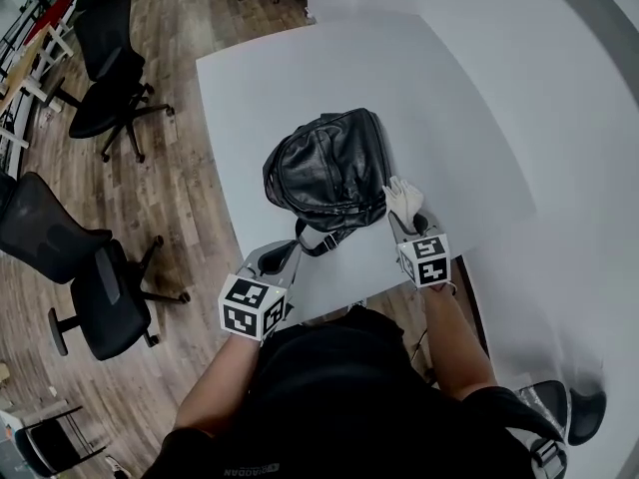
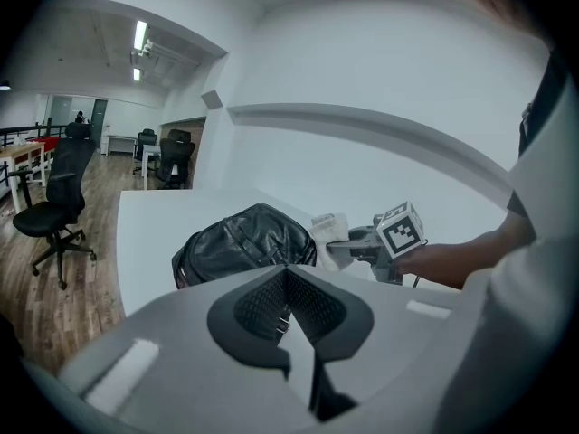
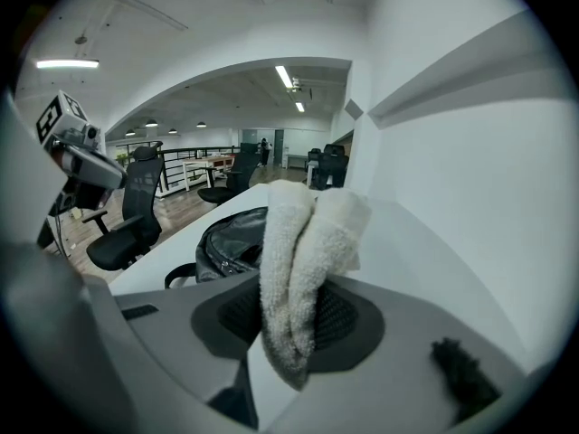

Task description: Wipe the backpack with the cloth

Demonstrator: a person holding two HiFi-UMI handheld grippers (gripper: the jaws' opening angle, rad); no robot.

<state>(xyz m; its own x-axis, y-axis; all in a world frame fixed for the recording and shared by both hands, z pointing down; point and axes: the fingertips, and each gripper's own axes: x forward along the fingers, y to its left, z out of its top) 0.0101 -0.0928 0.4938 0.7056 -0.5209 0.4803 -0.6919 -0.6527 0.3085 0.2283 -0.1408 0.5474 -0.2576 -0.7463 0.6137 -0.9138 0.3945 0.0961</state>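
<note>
- On the white table (image 1: 399, 88), toward its near left part: black leather backpack (image 1: 324, 168), lying flat, with its strap (image 1: 312, 245) looping off the near edge.
- Right gripper (image 1: 399, 223): clamped tight on a folded white terry cloth (image 1: 403, 200).
- In the right gripper view, pads (image 3: 348, 319) pressed into both sides of the cloth (image 3: 303, 242), with folds bulging above the right gripper (image 3: 298, 306) and a tail hanging below.
- Cloth held at the backpack's right side, near its near-right corner; touching or just short of the leather, cannot tell which.
- Left gripper (image 1: 290, 252): tips at the strap loop, just near of the backpack.
- In the left gripper view, pads (image 2: 258, 306) drawn together to a narrow slit at the left gripper (image 2: 286, 283), with a small piece of metal strap hardware showing between them and only a thin wedge of table below.
- Beyond those pads: the backpack (image 2: 244, 242) and, to its right, the cloth (image 2: 330, 229).
- From the right gripper view, backpack (image 3: 231, 242) left of and behind the cloth.
- Far left, on the wooden floor: black office chairs (image 1: 115, 78).
</note>
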